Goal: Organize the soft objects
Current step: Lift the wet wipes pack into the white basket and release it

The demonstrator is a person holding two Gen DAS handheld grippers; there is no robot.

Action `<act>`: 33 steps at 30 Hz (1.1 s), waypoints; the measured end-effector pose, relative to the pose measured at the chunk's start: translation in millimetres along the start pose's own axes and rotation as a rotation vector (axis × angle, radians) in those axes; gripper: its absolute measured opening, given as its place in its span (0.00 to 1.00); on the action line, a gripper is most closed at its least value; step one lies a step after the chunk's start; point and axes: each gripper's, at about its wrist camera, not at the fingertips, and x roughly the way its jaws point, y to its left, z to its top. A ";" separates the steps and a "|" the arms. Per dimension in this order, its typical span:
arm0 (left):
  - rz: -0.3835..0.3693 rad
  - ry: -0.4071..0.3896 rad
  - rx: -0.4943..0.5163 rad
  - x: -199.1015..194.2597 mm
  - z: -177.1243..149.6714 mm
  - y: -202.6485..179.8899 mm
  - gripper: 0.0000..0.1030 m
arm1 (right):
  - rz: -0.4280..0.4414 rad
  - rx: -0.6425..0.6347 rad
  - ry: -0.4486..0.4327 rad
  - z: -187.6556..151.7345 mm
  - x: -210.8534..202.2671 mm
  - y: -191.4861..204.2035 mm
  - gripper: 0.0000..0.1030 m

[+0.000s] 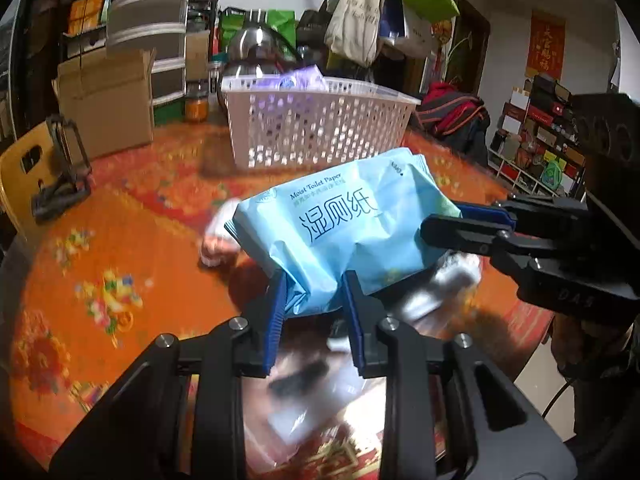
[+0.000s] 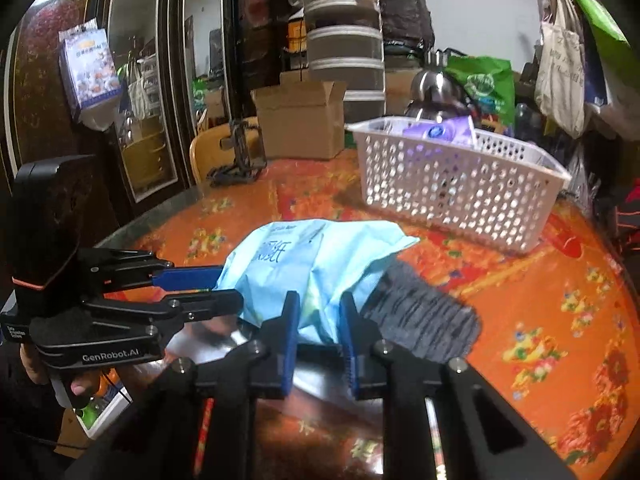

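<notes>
The blue pack of wet wipes hangs above the orange surface, at 6 o'clock from the white basket. It is soft, creased and sagging. Both grippers pinch only its edges — left gripper and right gripper, fingers nearly closed on bunched film — so the slippery wrap could slide free, or snag the basket rim.
</notes>
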 end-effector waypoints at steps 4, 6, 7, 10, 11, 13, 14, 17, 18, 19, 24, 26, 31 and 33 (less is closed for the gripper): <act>-0.009 -0.040 0.005 -5.7 24.8 -5.4 0.25 | -0.008 0.007 -0.037 14.1 -11.5 -9.2 0.17; -0.004 -0.059 0.023 -6.5 39.7 -10.9 0.25 | -0.011 0.015 -0.063 25.5 -18.4 -16.9 0.17; -0.009 -0.069 0.025 -5.7 49.6 -12.7 0.25 | -0.013 0.017 -0.073 30.3 -20.6 -19.4 0.17; -0.010 -0.097 0.041 -3.5 75.4 -17.2 0.25 | -0.024 0.018 -0.115 51.3 -28.3 -31.9 0.17; -0.010 -0.103 0.044 -2.0 82.6 -18.1 0.25 | -0.026 0.020 -0.122 57.1 -29.8 -35.1 0.17; -0.006 -0.115 0.050 4.5 97.5 -18.6 0.25 | -0.036 0.024 -0.140 69.1 -31.6 -42.8 0.17; -0.007 -0.116 0.046 9.5 103.9 -17.9 0.25 | -0.041 0.022 -0.146 76.1 -30.9 -47.4 0.17; -0.009 -0.091 0.039 27.1 109.9 -16.2 0.24 | -0.060 0.012 -0.134 88.4 -21.9 -58.3 0.16; -0.007 -0.080 0.041 33.4 109.1 -16.4 0.24 | -0.056 0.021 -0.125 89.4 -18.0 -62.6 0.16; -0.007 -0.072 0.035 38.5 107.6 -15.6 0.24 | -0.055 0.025 -0.115 88.9 -13.7 -65.6 0.16; -0.002 -0.046 0.031 57.7 99.9 -14.8 0.22 | -0.053 0.049 -0.071 79.7 5.2 -75.9 0.15; -0.007 -0.048 0.023 58.3 100.8 -13.5 0.22 | -0.056 0.043 -0.077 78.5 5.0 -75.7 0.15; -0.001 -0.078 0.030 52.1 116.1 -12.9 0.22 | -0.066 0.029 -0.105 88.9 -0.7 -74.6 0.15; 0.005 -0.088 0.042 51.0 126.4 -13.9 0.21 | -0.072 0.015 -0.117 98.6 -3.9 -75.8 0.15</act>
